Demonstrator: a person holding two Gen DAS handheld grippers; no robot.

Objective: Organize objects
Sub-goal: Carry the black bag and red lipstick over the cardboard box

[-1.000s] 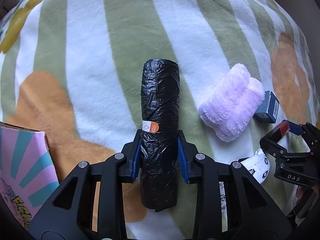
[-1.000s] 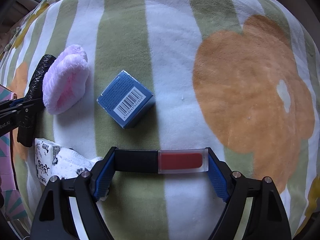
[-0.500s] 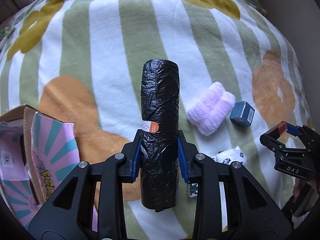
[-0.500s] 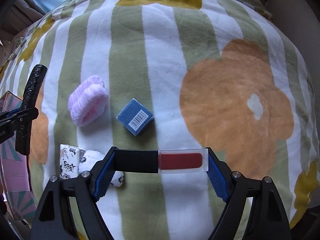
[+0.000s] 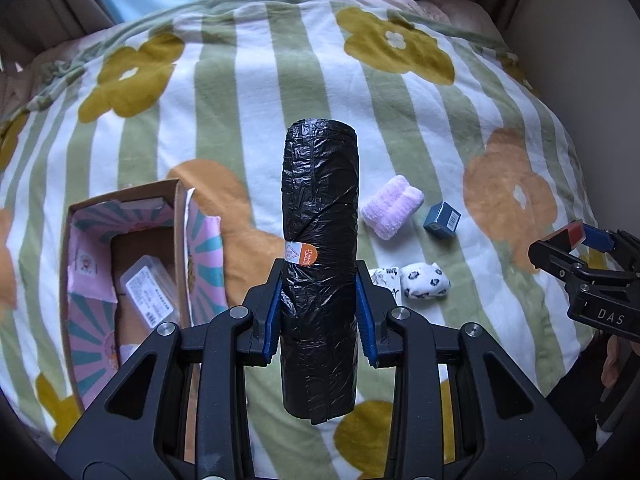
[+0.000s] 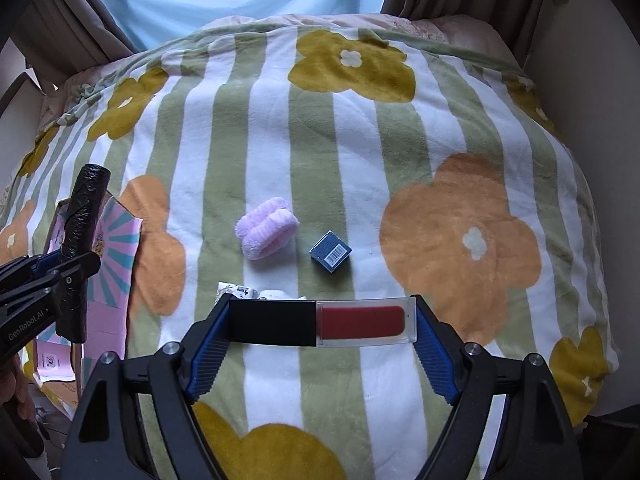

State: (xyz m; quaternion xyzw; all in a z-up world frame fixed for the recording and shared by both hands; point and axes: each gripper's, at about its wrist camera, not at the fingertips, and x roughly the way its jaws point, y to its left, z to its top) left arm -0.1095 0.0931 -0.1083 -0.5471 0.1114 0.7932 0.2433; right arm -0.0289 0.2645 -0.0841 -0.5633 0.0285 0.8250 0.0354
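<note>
Fleecy striped blanket (image 6: 280,128), crinkled cylindrical roll (image 5: 319,240)

Crinkled glossy plastic bag roll (image 5: 319,248), plush fleece blanket (image 5: 248,92), cardboard box (image 5: 176,200)

"das" stands in pale letters on the black body of the right gripper (image 5: 591,247). "genrobot.ai" runs along the black body of the left gripper (image 6: 60,258). the blue box (image 6: 331,251) carries a white barcode label, its digits too small to read. the orange sticker (image 5: 303,255) on the black bag roll (image 5: 319,240) bears print too blurred to read.
</note>
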